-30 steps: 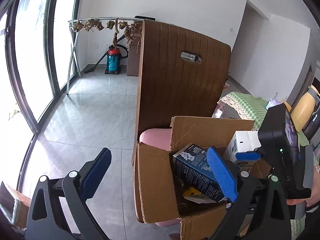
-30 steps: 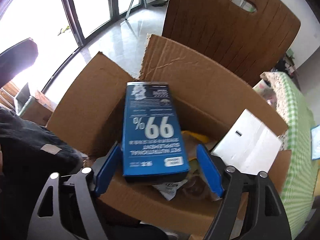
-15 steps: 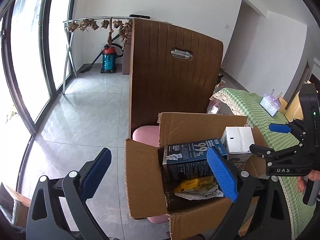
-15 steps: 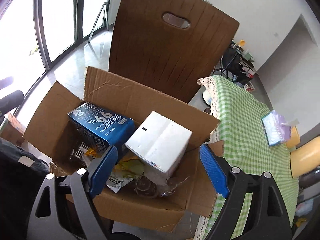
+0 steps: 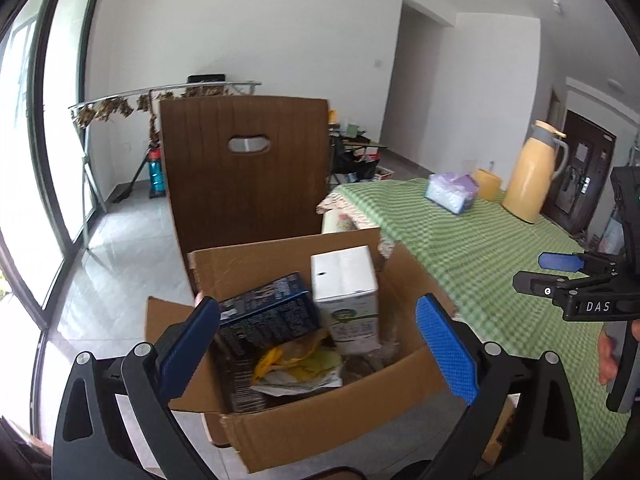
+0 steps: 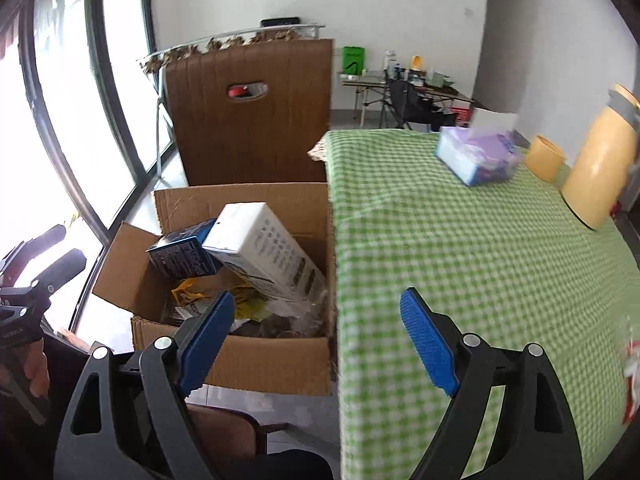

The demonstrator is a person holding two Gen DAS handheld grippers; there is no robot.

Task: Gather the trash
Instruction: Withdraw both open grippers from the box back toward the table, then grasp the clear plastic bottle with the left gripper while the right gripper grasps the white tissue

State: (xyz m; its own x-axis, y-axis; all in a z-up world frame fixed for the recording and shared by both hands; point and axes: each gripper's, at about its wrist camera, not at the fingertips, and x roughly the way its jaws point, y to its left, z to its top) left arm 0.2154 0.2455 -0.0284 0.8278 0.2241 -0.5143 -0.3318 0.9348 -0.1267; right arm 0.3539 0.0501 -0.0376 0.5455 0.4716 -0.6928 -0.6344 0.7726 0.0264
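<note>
Your table wears a green checked cloth. On it, far side: purple tissue pack, yellow cup just beside a yellow thermos jug. Red-and-white scrap at the right edge, too blurred to identify.

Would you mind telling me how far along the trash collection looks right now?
Done: the cardboard box already holds a blue carton, a white carton and yellow wrappers. In hand: nothing; the left gripper and right gripper are both open and empty. Left: a small red and white item at the edge of the green checked table may be trash; it is too blurred to tell.
</note>
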